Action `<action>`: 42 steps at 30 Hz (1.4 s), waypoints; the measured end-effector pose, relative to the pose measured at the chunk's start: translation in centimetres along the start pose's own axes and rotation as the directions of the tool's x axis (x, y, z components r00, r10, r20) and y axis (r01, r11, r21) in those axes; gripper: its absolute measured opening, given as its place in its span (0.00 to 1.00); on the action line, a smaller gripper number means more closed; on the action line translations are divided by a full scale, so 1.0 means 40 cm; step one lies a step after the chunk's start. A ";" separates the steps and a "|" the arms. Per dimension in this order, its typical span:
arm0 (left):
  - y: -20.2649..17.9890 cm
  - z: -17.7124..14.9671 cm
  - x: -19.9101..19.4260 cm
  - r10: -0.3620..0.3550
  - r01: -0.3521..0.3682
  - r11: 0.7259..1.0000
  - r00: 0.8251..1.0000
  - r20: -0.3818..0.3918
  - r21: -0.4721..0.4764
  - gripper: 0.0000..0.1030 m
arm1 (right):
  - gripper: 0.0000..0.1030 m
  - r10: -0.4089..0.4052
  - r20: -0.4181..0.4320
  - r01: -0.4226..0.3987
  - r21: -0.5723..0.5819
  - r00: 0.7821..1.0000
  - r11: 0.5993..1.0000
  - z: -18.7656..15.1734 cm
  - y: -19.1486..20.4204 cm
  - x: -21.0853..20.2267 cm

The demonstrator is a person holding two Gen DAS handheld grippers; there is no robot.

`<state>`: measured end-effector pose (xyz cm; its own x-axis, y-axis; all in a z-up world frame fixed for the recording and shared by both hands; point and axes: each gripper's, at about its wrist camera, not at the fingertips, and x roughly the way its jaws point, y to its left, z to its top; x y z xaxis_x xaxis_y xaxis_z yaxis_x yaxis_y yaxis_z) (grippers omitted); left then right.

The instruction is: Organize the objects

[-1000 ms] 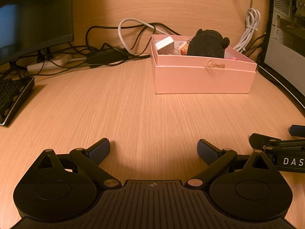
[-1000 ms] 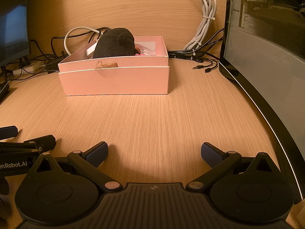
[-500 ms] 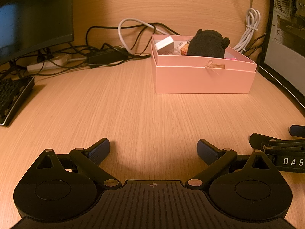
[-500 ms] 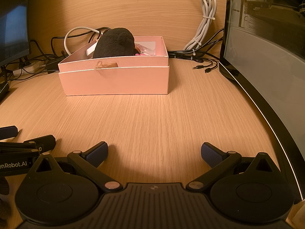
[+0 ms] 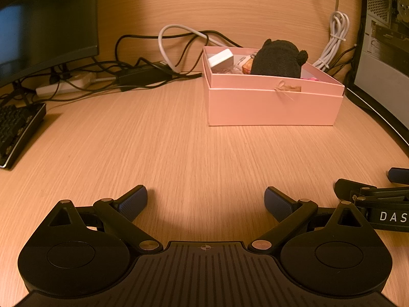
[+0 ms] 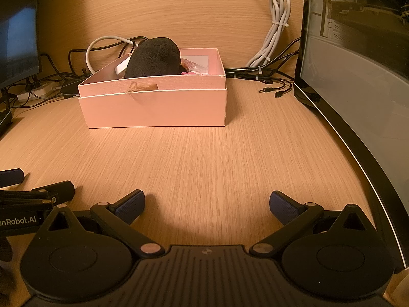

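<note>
Comparing against the earlier frames, we found nothing moved: both grippers sat in the same spots, the box and its contents looked identical.

We held the left gripper (image 5: 205,199) low over the wooden desk (image 5: 179,153), jaws spread wide, nothing between the blue pads (image 5: 134,200). We held the right gripper (image 6: 206,203) the same way, jaws wide apart and empty, low over the desk. Each gripper showed at the edge of the other's view, so the two sat side by side, near each other, not touching as far as we could tell.

The pink box (image 5: 272,102) stood open on the desk well ahead of both grippers, toward the back wall. A black plush toy (image 5: 278,60) sat inside it, poking above the rim. A white block (image 5: 221,58) lay in the box's left rear corner in the left wrist view, with small orange and pink items beside the plush, too small to name. A small bow tag (image 6: 141,87) hung on the box's front rim.

Behind the box we saw tangled black cables (image 5: 143,69) and a bundled white cable (image 6: 277,33) against the wall. A monitor (image 5: 46,20) and keyboard (image 5: 18,133) sat far left; a computer case (image 6: 358,51) filled the right side.
</note>
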<state>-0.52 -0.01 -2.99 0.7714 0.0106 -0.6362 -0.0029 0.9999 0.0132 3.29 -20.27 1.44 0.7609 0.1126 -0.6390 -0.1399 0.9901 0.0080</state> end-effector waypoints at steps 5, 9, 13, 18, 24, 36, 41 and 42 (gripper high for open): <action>0.000 0.000 0.000 -0.001 0.001 1.000 1.000 0.000 -0.001 0.98 | 1.00 0.000 0.000 0.000 0.000 1.000 1.000 0.000 0.000 0.000; 0.000 0.000 0.000 -0.001 0.001 1.000 1.000 0.000 -0.001 0.98 | 1.00 0.000 0.000 0.000 0.000 1.000 1.000 0.000 0.000 0.000; 0.000 0.000 0.000 -0.001 0.001 1.000 1.000 0.000 -0.001 0.98 | 1.00 0.000 0.000 0.000 0.000 1.000 1.000 0.000 0.000 0.000; 0.000 0.000 -0.001 -0.001 0.001 1.000 1.000 0.000 -0.001 0.98 | 1.00 0.000 0.000 0.000 0.000 1.000 1.000 0.000 0.000 0.000; 0.001 -0.001 -0.002 -0.008 0.008 1.000 1.000 0.000 0.009 0.98 | 1.00 0.000 0.000 0.000 0.000 1.000 1.000 0.000 0.000 0.000; 0.001 -0.001 -0.003 -0.009 0.009 1.000 1.000 0.001 0.010 0.98 | 1.00 0.001 0.000 -0.001 0.000 1.000 1.000 0.001 -0.001 -0.001; 0.000 -0.001 -0.004 -0.010 0.010 1.000 1.000 0.001 0.009 0.98 | 1.00 0.000 -0.001 0.000 0.000 1.000 1.000 0.001 0.000 -0.001; 0.000 -0.002 -0.004 -0.010 0.010 1.000 1.000 0.000 0.009 0.98 | 1.00 0.000 0.000 0.000 0.000 1.000 1.000 0.001 0.000 -0.001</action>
<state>-0.70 -0.02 -2.94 0.7716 0.0010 -0.6361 0.0103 0.9999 0.0140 3.28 -20.27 1.49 0.7605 0.1131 -0.6394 -0.1404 0.9901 0.0081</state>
